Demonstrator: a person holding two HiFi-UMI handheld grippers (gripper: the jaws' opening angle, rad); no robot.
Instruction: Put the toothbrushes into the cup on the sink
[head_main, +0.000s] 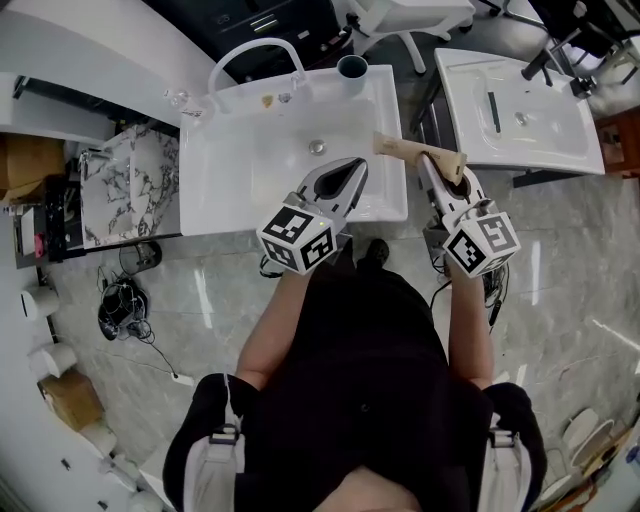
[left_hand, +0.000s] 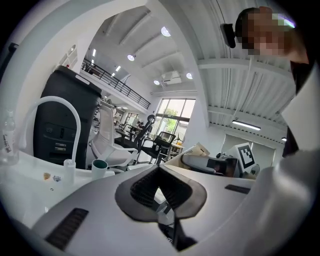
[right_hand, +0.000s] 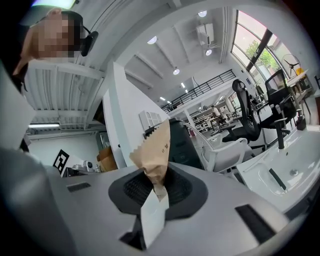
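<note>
The right tongs (head_main: 435, 170) were clamped on a brown-paper toothbrush packet (head_main: 415, 150), held across the right edge of the sink (head_main: 230, 190) — the cup (head_main: 352, 68) stood on its far rim. The left tongs (head_main: 345, 180) hovered pinched together, empty, over the near side.

Your right gripper (right_hand: 157, 189): pale grey shell, black ribbed pads (right_hand: 132, 187), brown paper packet (right_hand: 154, 152) with white end between them. Left gripper (left_hand: 160, 192): same grey, black. Its marker cube (head_main: 296, 238): black-and-white squares. Ahead: white sink (head_main: 240, 180), teal-rimmed cup (head_main: 352, 67).
</note>
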